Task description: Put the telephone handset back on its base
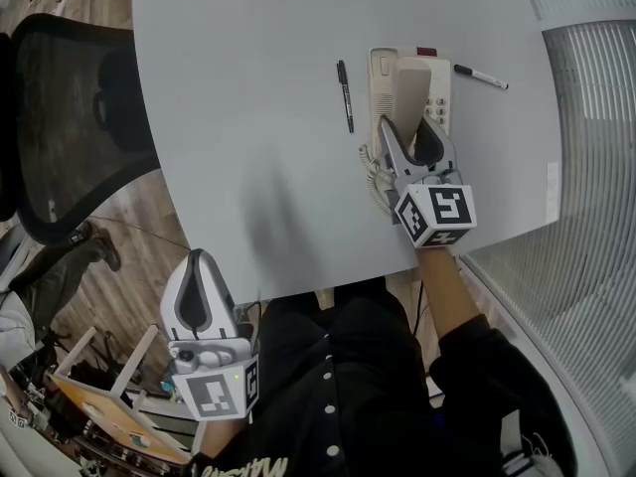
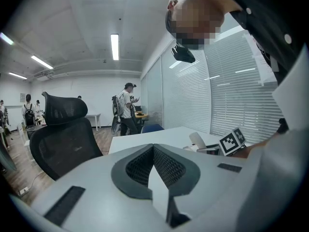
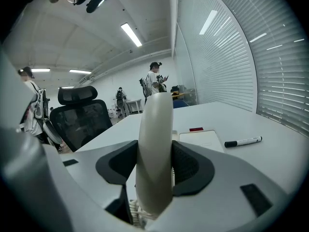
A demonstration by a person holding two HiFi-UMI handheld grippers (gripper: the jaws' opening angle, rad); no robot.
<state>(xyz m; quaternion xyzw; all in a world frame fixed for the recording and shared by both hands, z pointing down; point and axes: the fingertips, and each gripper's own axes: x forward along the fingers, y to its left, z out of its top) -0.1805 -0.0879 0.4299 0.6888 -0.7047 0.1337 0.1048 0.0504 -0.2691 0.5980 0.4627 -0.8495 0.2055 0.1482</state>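
Now my right hand-held gripper (image 1: 409, 124) pinches the telephone handset (image 1: 409, 85) between its pads, over the base (image 1: 381, 68) on the table (image 1: 248, 58); whether it sits in the cradle I cannot tell. My left hand-held gripper (image 1: 199, 258), jaws pressed together and empty, hangs off the table's edge.

Your right gripper (image 1: 409, 132): reached forward ahead of you, tilted slightly down, jaws clamped on either side of handset (image 1: 411, 89). Your left gripper (image 1: 197, 261): held low by left side of torso, jaws together, nothing between them.
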